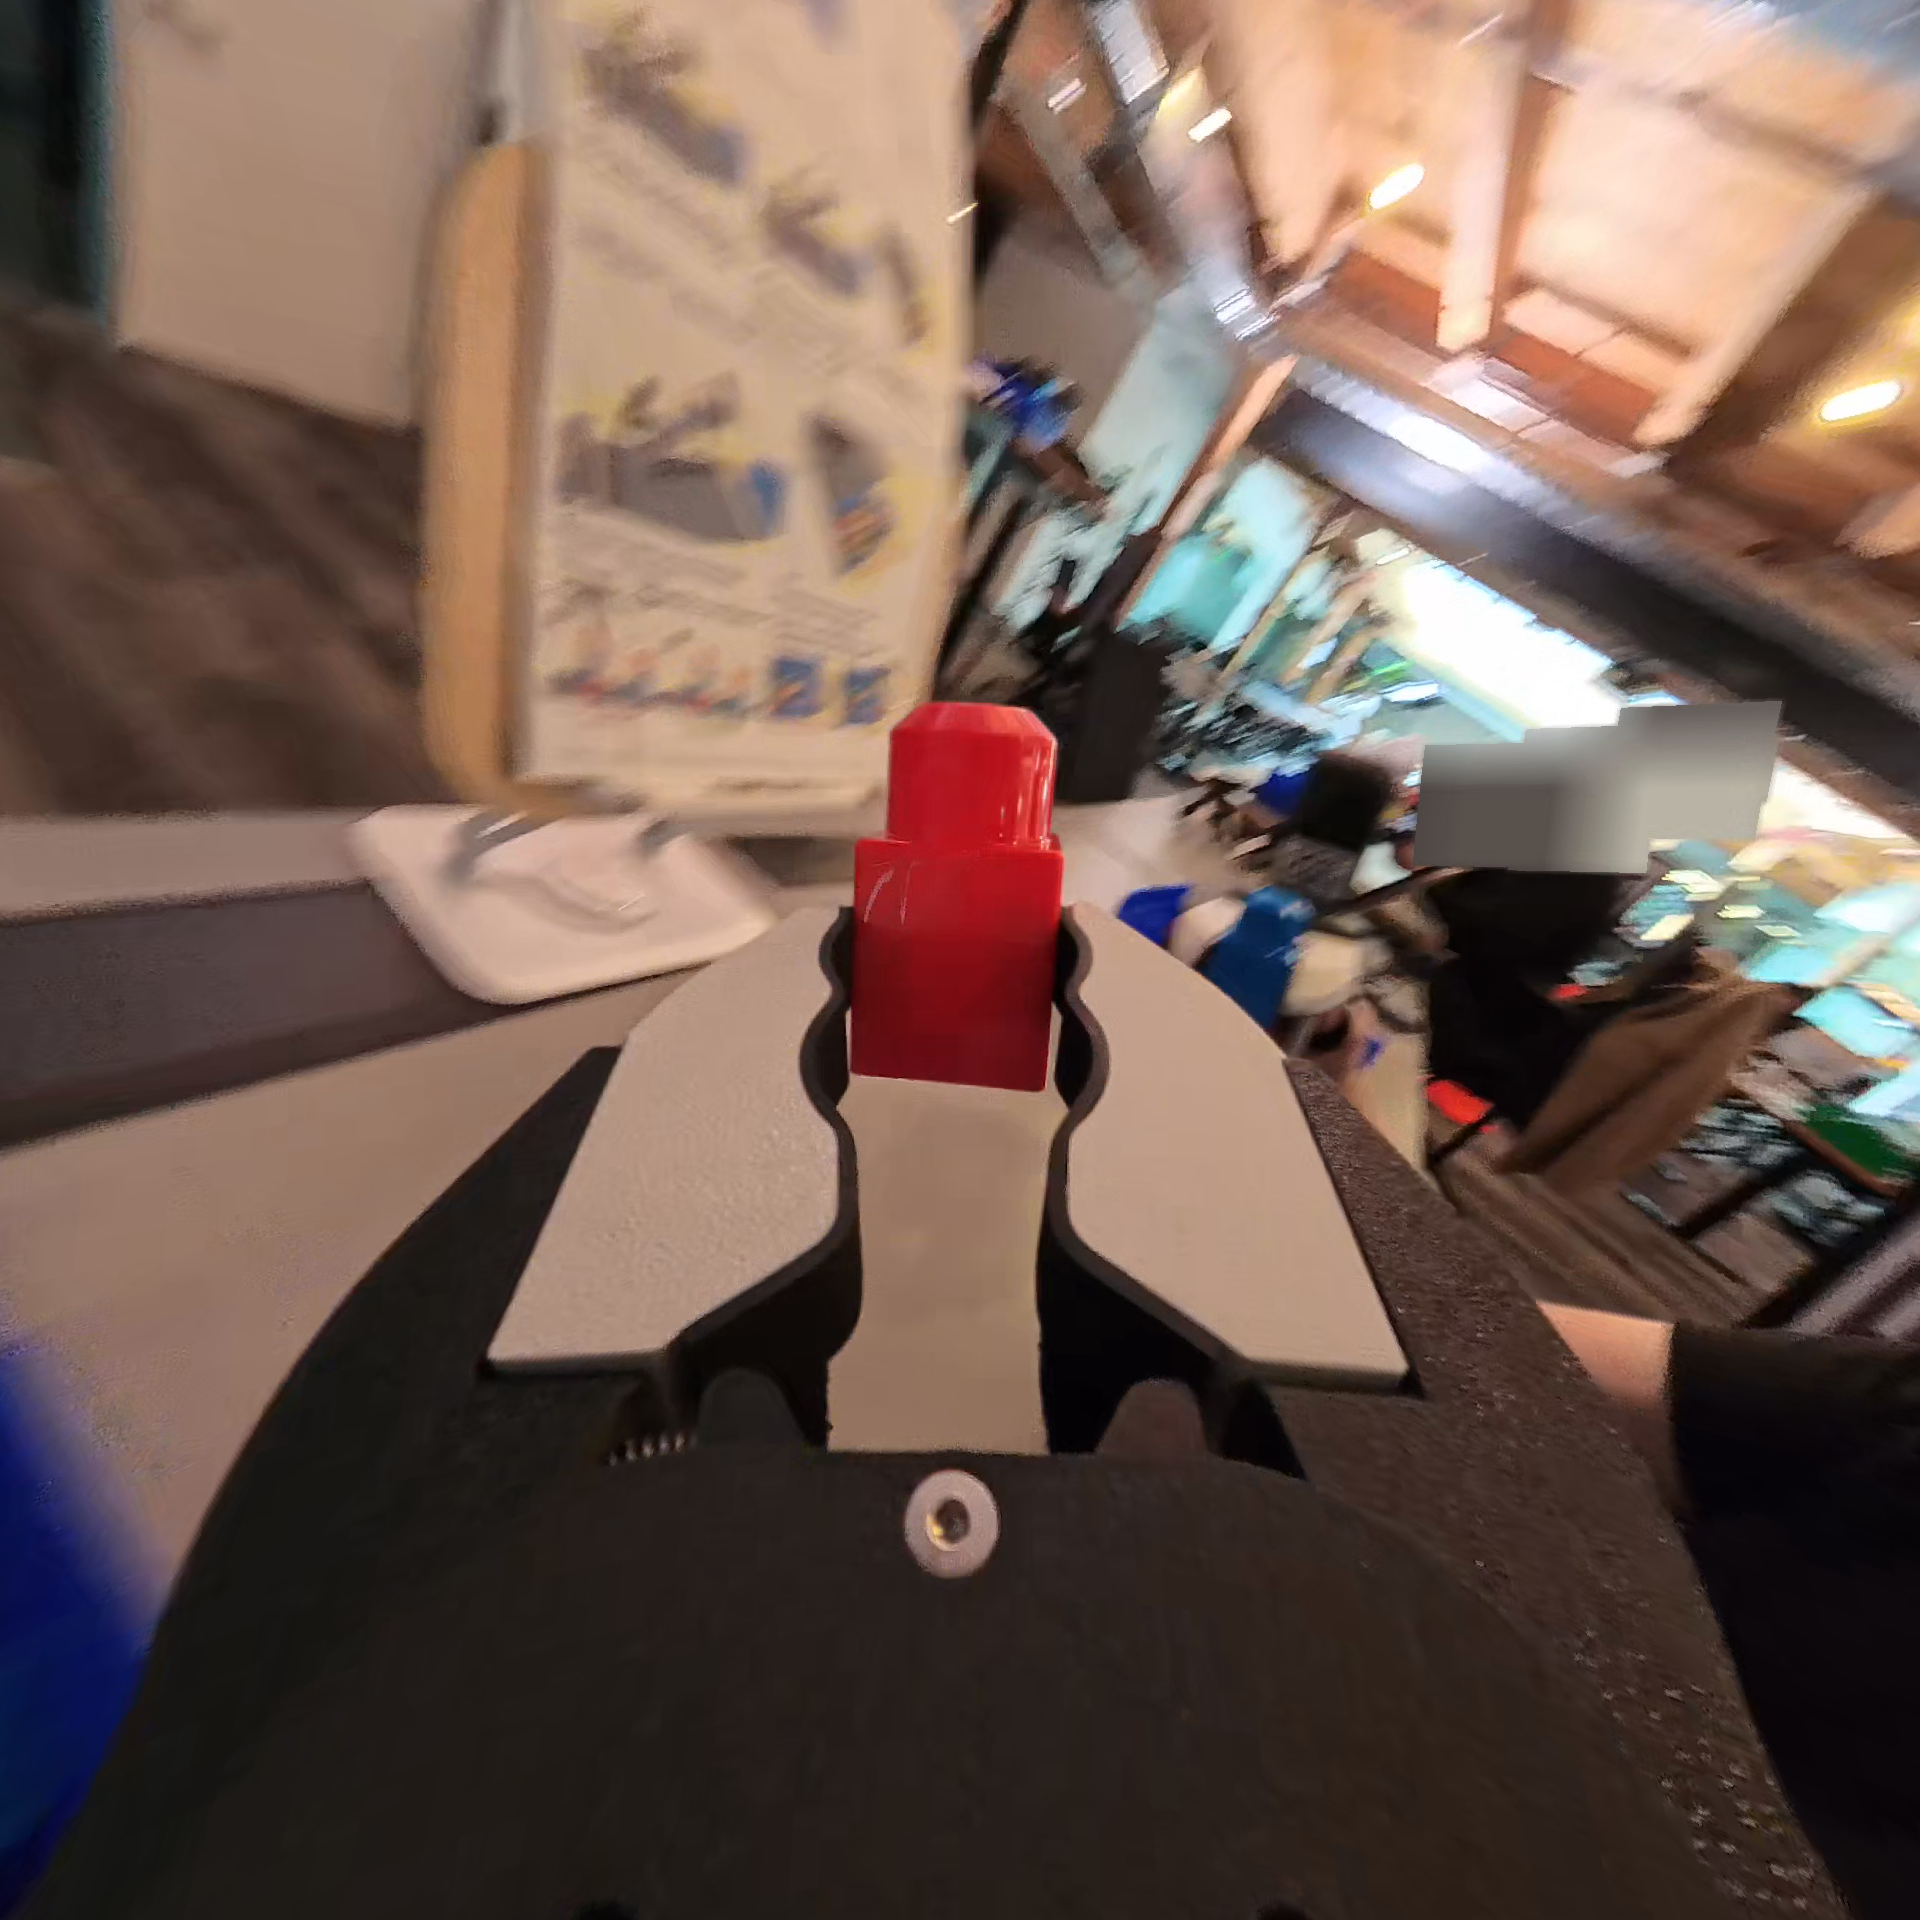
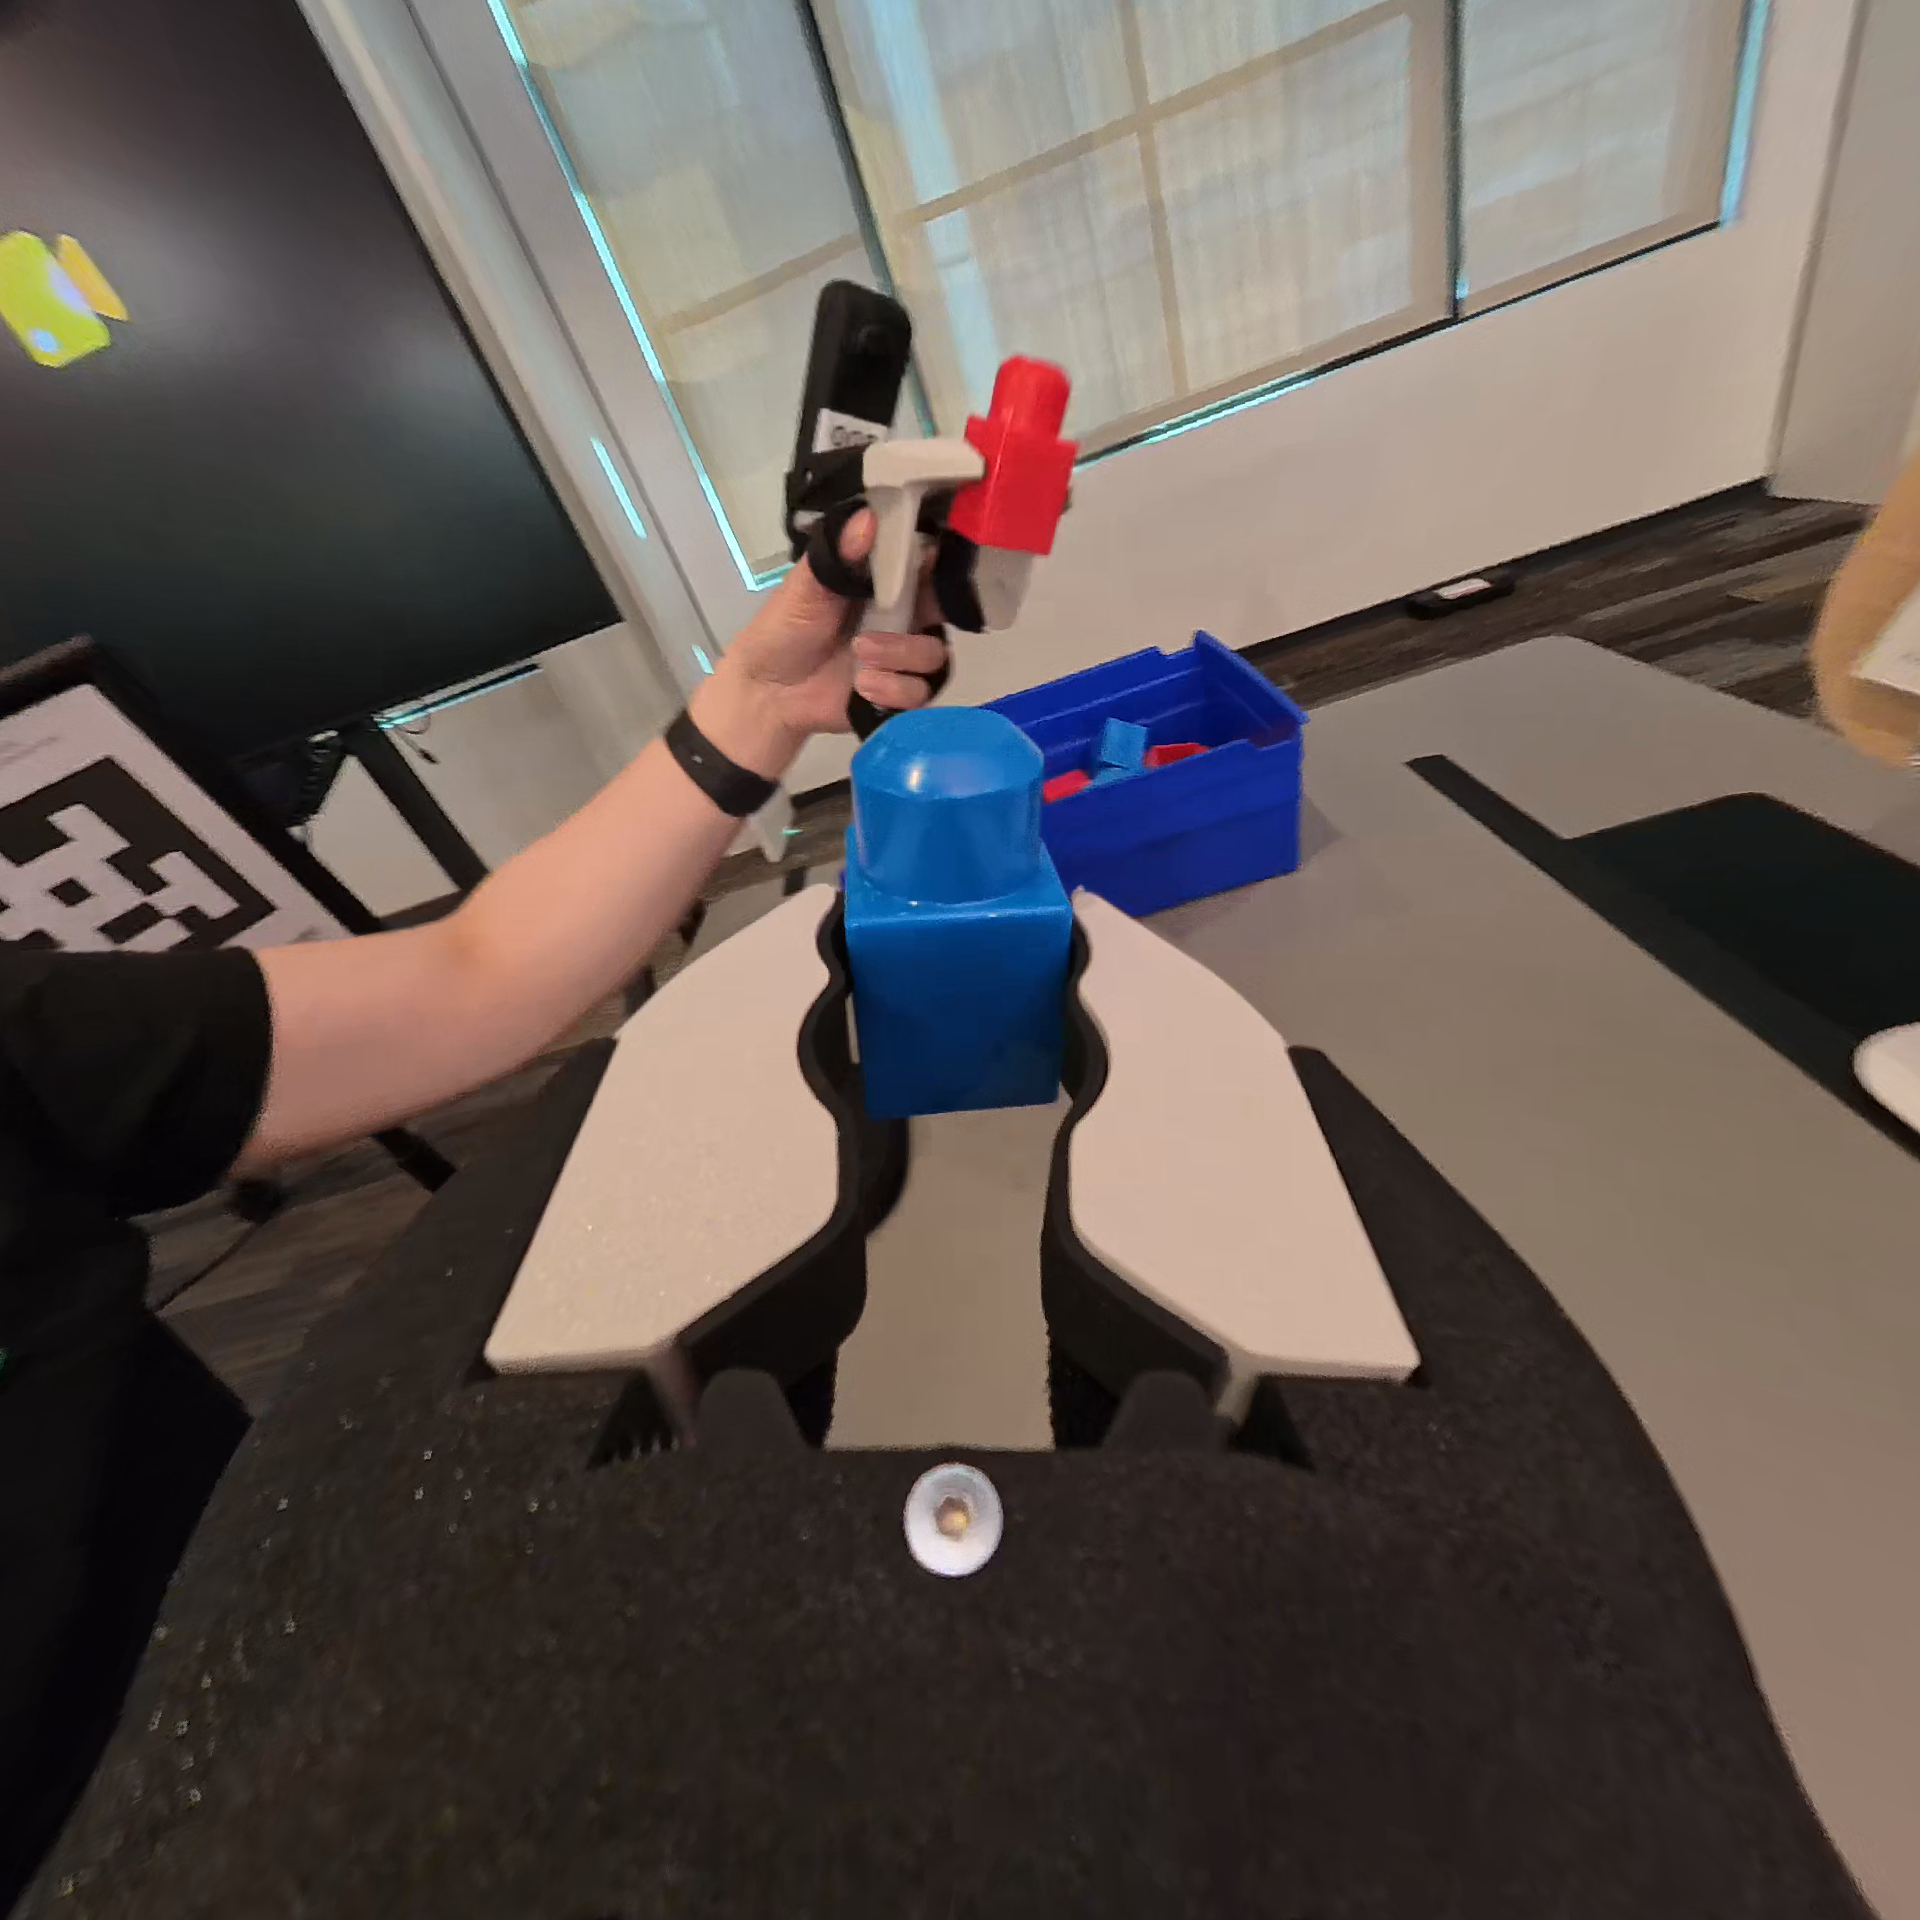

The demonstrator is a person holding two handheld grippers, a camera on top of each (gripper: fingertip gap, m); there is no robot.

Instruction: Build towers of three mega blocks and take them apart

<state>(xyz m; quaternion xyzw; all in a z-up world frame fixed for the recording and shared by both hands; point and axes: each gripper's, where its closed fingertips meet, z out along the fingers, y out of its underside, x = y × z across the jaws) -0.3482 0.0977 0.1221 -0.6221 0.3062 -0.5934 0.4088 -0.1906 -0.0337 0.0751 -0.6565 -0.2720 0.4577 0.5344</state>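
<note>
While the grey desk point(image 2: 1455, 1039) is spread wide below, a blue bin point(image 2: 1174, 821) is seen resting on it near the far edge, with red and blue blocks lying loose inside. A large dark screen point(image 2: 260, 416) is mounted at the left of the right wrist view, beside frosted windows point(image 2: 1195, 187). Both pairs of tongs are held up off the desk. The left tongs point(image 2: 987, 520) are gripped by a hand point(image 2: 810, 644) with a dark band at the wrist, raised high and tilted, and are clamped on a red block point(image 2: 1013, 473) whose single stud points up. In the left wrist view the same red block point(image 1: 951, 982) is pinched between the tips of the left tongs point(image 1: 954, 997), against a blurred room. The right tongs point(image 2: 961, 1003) are clamped on a blue block point(image 2: 956, 987), stud upward, lower than the red one and well apart from it.
</note>
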